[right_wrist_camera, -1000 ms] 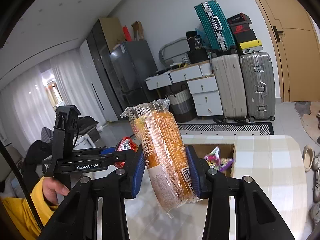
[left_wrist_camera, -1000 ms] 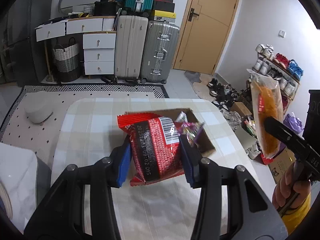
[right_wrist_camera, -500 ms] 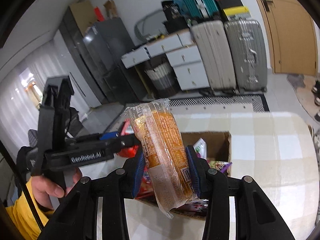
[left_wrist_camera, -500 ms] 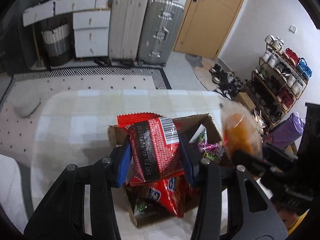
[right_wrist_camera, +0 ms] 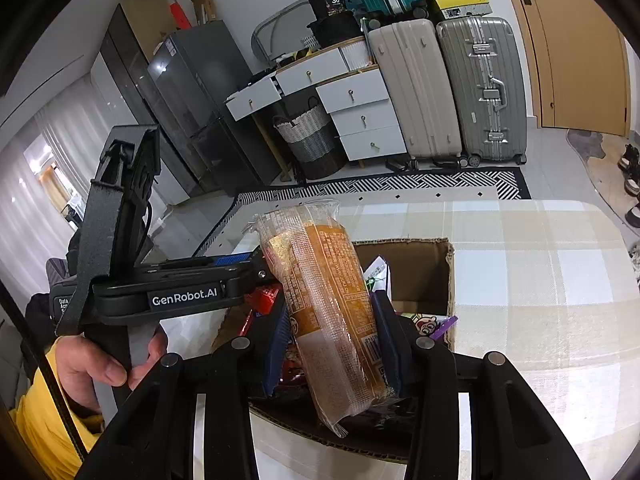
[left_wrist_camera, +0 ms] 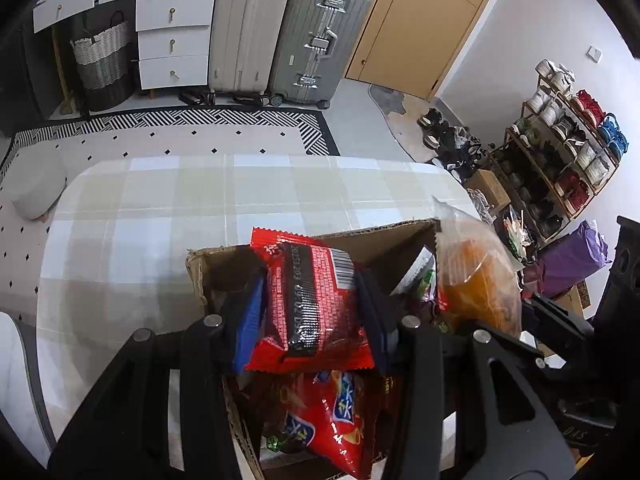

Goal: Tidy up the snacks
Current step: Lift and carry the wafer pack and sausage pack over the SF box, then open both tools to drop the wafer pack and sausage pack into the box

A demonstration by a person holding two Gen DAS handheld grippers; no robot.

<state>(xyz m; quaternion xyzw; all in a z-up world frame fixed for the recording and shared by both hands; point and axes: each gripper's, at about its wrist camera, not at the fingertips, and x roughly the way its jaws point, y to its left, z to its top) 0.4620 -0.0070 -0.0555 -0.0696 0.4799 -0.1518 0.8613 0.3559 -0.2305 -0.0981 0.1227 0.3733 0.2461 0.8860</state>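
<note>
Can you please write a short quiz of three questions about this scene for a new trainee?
1. True or false: the cardboard box stands on the checked tablecloth.
2. The left gripper is shut on which thing? A) red snack packet B) a bottle C) a shoe
3. What does the right gripper hold?

Key: 1 true; 2 A; 3 a clear-wrapped orange snack pack, above the box.

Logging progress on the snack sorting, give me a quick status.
Left gripper shut on red packet, right gripper on orange pack. Both over cardboard box. Box already holds snacks; nothing blocking.
</note>
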